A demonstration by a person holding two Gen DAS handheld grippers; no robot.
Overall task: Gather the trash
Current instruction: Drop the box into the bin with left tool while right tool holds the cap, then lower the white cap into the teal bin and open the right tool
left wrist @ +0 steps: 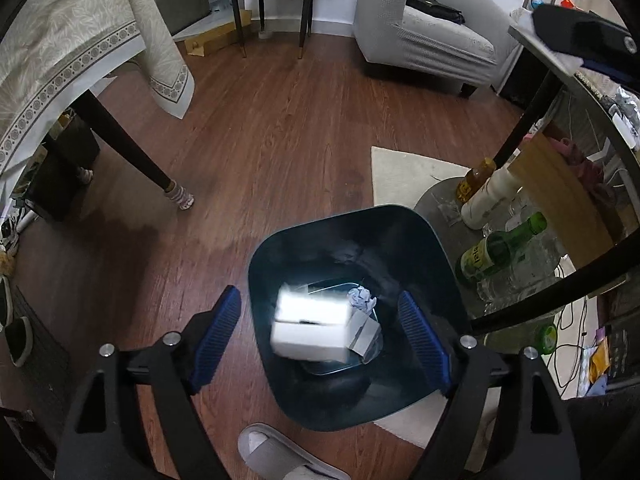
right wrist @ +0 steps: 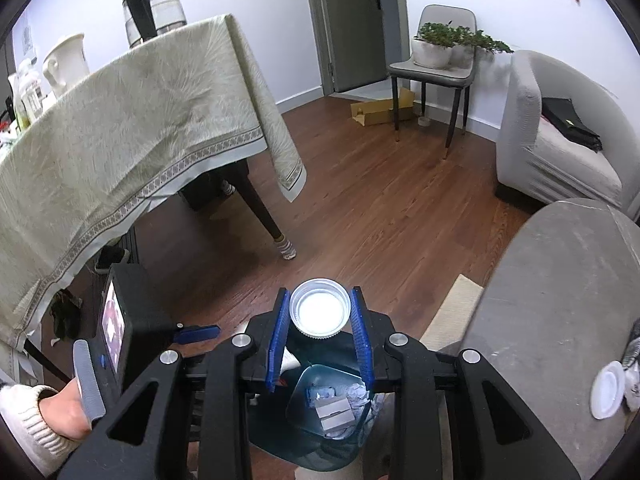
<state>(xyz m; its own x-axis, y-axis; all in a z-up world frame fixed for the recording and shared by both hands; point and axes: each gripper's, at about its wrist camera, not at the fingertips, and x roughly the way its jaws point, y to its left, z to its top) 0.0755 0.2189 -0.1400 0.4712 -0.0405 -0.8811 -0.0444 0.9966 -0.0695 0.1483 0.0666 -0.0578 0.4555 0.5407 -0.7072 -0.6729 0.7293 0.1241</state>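
A dark blue trash bin [left wrist: 288, 256] stands on the wood floor right under my left gripper [left wrist: 320, 340]. Its blue pads are wide apart and touch nothing. A white box [left wrist: 310, 328], blurred, is in the gap between them over the bin's mouth, free of both pads. Crumpled paper [left wrist: 362, 298] lies inside. My right gripper [right wrist: 320, 320] is shut on a round clear plastic cup [right wrist: 319, 307] with a white inside, held above the same bin [right wrist: 276, 440], where a grey box [right wrist: 334, 416] and paper lie. A sleeved hand [right wrist: 48, 412] holds the left gripper's handle.
A grey slipper [left wrist: 276, 452] lies by the bin's near side. Bottles [left wrist: 500, 248] crowd a low shelf to its right. A cloth-covered table [right wrist: 120, 120] with a dark leg [left wrist: 132, 148] stands left, a grey table top [right wrist: 560, 300] with a white lid [right wrist: 608, 390] right, a sofa [left wrist: 420, 32] behind.
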